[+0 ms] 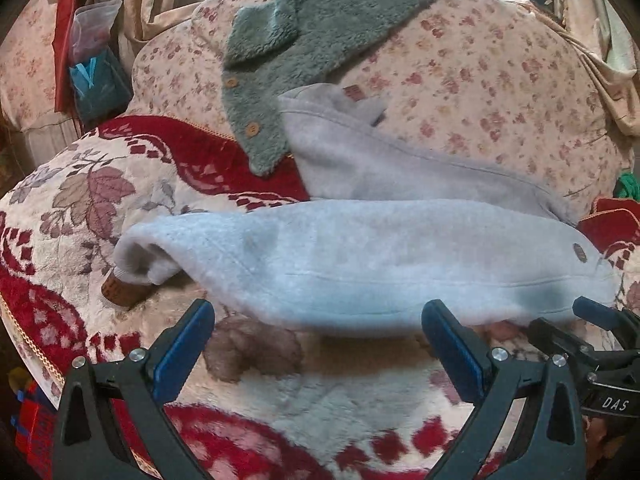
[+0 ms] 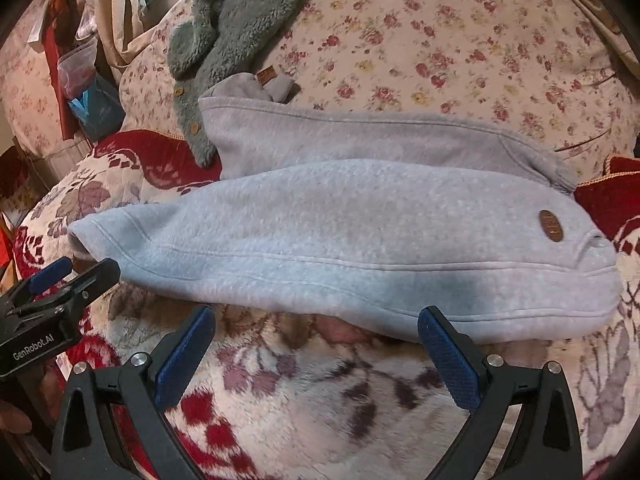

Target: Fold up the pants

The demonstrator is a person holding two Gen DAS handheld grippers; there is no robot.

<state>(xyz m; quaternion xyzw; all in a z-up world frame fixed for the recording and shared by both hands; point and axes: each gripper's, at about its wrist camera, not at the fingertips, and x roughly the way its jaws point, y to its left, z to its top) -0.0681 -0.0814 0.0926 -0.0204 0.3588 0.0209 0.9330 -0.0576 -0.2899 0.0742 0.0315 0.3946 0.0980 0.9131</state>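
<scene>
- Left wrist: left gripper [image 1: 318, 334] spread wide, holding nothing, just short of the near hem of the grey pants [image 1: 360, 264], which lie lengthwise across the floral blanket [image 1: 80, 200].
- Cuff end sits left; take both layers there.
- Right wrist: right gripper [image 2: 316, 338] also spread, empty, near the waist end by the leather patch [image 2: 551, 225].
- Lift both ends together, keep the seam straight.

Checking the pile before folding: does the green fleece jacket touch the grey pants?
Touching. In the left wrist view the green fleece jacket has its buttoned edge overlapping the grey pants.
</scene>
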